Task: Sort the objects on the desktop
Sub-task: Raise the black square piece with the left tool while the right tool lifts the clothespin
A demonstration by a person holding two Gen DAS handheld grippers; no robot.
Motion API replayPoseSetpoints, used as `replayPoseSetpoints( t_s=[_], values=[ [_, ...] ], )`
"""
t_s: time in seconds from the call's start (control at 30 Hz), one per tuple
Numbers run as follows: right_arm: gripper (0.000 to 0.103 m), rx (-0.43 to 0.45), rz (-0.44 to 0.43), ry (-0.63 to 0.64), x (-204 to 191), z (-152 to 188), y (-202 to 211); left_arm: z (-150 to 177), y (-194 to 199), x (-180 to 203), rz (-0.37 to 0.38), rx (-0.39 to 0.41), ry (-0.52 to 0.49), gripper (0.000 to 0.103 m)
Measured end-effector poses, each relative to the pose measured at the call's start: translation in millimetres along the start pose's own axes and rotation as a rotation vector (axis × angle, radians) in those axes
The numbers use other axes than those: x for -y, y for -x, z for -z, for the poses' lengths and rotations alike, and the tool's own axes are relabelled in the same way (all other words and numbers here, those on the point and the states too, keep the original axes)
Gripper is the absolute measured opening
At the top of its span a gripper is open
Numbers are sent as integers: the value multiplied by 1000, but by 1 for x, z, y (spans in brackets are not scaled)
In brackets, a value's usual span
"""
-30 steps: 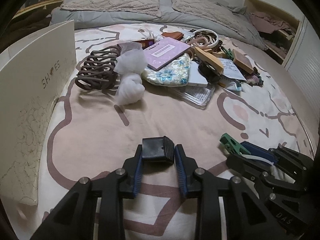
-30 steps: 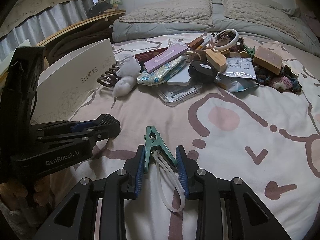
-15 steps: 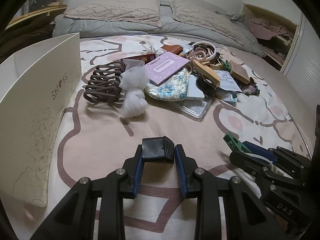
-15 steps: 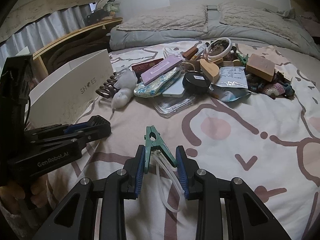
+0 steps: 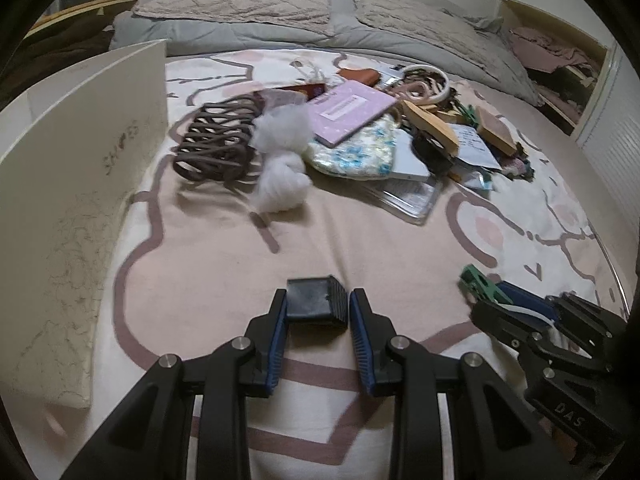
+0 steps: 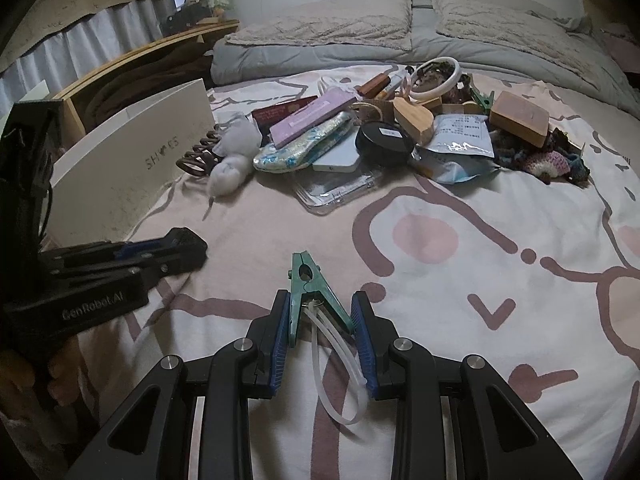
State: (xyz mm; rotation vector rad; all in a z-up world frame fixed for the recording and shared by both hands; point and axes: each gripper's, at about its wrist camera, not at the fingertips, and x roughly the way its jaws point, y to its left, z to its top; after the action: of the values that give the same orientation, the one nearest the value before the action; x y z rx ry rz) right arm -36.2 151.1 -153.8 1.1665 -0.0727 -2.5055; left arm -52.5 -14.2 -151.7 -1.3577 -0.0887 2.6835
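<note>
My left gripper [image 5: 318, 306] is shut on a small black block [image 5: 316, 300], held above the bedspread; it also shows in the right wrist view [image 6: 176, 244]. My right gripper [image 6: 320, 312] is shut on a green clip [image 6: 310, 284] with a white plastic loop [image 6: 340, 376] hanging from it; it shows at lower right in the left wrist view [image 5: 504, 304]. A heap of objects lies ahead: brown hair claw [image 5: 218, 142], white fluffy scrunchie [image 5: 282, 160], purple booklet [image 5: 350, 110], floral pouch [image 5: 356, 152], wooden heart [image 6: 414, 120], black round case [image 6: 384, 142].
A white shoe box [image 5: 68, 184] stands at the left, next to my left gripper. Pillows and a grey duvet [image 6: 440, 40] lie behind the heap. A clear plastic tray [image 6: 336, 192] and crocheted items [image 6: 556, 160] sit at the heap's edges.
Both grippers have risen and drawn back slightly from the heap, still holding their objects. The heap has not moved.
</note>
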Motion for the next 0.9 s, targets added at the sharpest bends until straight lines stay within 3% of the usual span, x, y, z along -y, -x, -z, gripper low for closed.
replayPoseSetpoints(
  t_s=[0.9],
  values=[
    [31, 5, -1, -3, 0, 1, 0, 0, -3, -1, -44, 1, -11, 30]
  ],
)
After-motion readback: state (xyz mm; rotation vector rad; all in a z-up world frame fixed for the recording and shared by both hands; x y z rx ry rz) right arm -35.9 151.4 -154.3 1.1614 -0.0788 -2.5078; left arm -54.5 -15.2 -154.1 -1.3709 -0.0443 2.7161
